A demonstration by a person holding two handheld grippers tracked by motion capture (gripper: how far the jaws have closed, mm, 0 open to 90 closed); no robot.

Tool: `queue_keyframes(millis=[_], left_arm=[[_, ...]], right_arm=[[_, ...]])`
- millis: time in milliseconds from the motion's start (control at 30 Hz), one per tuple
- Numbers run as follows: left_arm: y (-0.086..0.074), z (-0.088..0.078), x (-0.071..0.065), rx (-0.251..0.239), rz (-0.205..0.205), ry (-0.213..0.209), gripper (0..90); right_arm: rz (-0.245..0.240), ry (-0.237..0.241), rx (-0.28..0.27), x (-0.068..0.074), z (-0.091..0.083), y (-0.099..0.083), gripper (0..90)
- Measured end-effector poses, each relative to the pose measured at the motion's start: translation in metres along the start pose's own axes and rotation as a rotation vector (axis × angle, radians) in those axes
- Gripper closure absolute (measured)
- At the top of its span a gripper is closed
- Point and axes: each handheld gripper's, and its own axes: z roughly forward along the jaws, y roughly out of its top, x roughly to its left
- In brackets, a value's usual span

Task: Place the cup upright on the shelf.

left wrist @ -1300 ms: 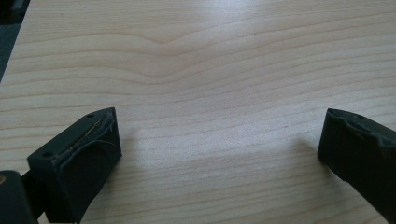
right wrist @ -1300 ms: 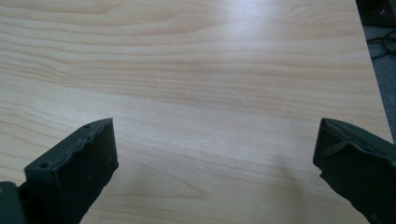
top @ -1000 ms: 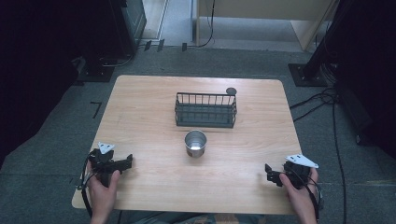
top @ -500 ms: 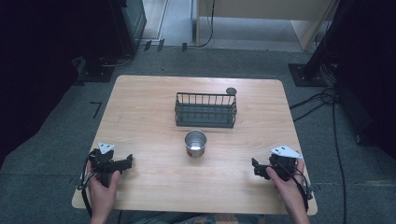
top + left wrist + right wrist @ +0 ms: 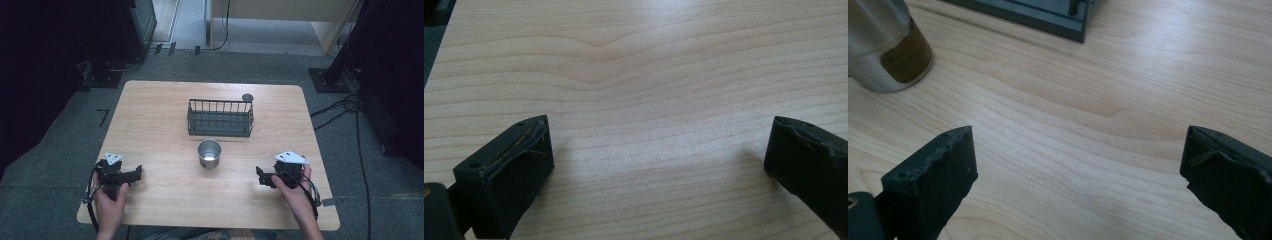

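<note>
Right gripper (image 5: 263, 177) near metal cup (image 5: 209, 153), jaws spread, holding nothing. Left gripper (image 5: 131, 174) low over tabletop (image 5: 160, 130), jaws spread too. Wire basket (image 5: 220, 118) behind cup.

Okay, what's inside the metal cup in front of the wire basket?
From the high view, the metal cup looks empty: just its shiny inner wall and bottom. The right gripper view shows its outside, so the inside is hidden there.

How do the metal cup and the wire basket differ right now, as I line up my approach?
The metal cup is round, shiny silver and small; the wire basket is rectangular, dark grey and clearly wider. The cup has solid walls, while the basket has open wire bars above a solid base. The cup stands nearer the person, the basket behind it, apart from it. Both sit upright on the table, and no hand-held gripper touches either.
</note>
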Motion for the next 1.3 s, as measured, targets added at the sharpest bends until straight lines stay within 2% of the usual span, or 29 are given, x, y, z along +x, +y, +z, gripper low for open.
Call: queue_keyframes(millis=[233, 467, 633, 1300], left_arm=[[0.000, 0.000, 0.000, -0.002, -0.003, 0.000, 0.0], [0.000, 0.000, 0.000, -0.003, -0.003, 0.000, 0.0], [0.000, 0.000, 0.000, -0.002, -0.003, 0.000, 0.0], [0.000, 0.000, 0.000, -0.002, -0.003, 0.000, 0.0]], right_arm=[[-0.032, 0.040, -0.007, 0.018, 0.009, 0.012, 1.1], [-0.046, 0.059, -0.009, 0.029, 0.016, 0.019, 1.1], [-0.073, 0.072, -0.012, 0.038, 0.019, 0.025, 1.1], [-0.110, 0.145, -0.040, 0.074, 0.034, 0.054, 1.1]])
